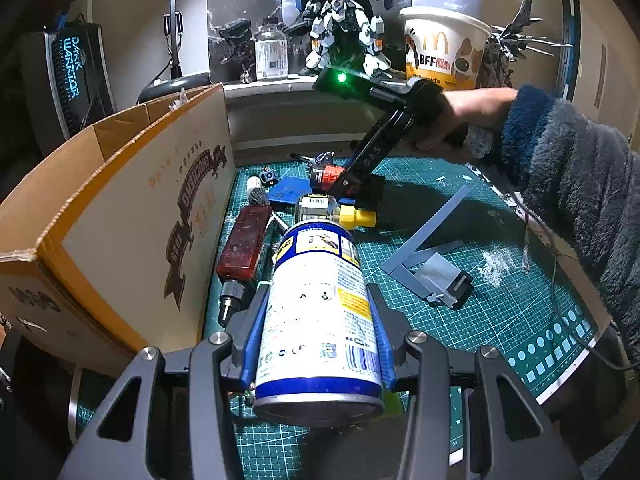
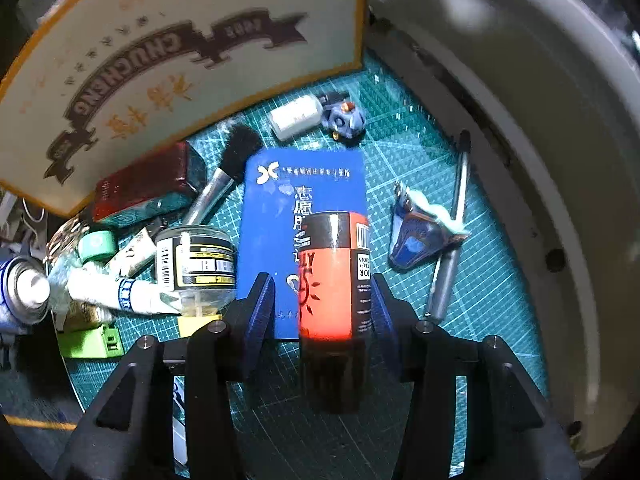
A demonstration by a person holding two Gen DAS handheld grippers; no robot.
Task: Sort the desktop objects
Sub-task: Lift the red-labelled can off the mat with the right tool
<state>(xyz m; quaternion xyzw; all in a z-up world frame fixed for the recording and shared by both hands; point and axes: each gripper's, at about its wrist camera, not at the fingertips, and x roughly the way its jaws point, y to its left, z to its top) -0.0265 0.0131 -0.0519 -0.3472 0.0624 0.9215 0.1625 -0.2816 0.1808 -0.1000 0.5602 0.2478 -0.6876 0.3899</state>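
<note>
Because the blue-and-white spray can lies lengthwise between its blue pads, the left gripper is closed snugly on the can's sides, base toward the camera, likely so it can be carried to the cardboard box standing along the cutting mat's left edge. Ahead, the right gripper reaches down among the clutter near the mat's far edge.

From the right wrist, the right gripper has its fingers partly open around an orange-and-black bottle; the right pad looks to touch it, the left stands clear, so I judge the grasp not yet made. The bottle sits over a blue booklet, beside a clear jar, with the box's printed wall behind.
</note>
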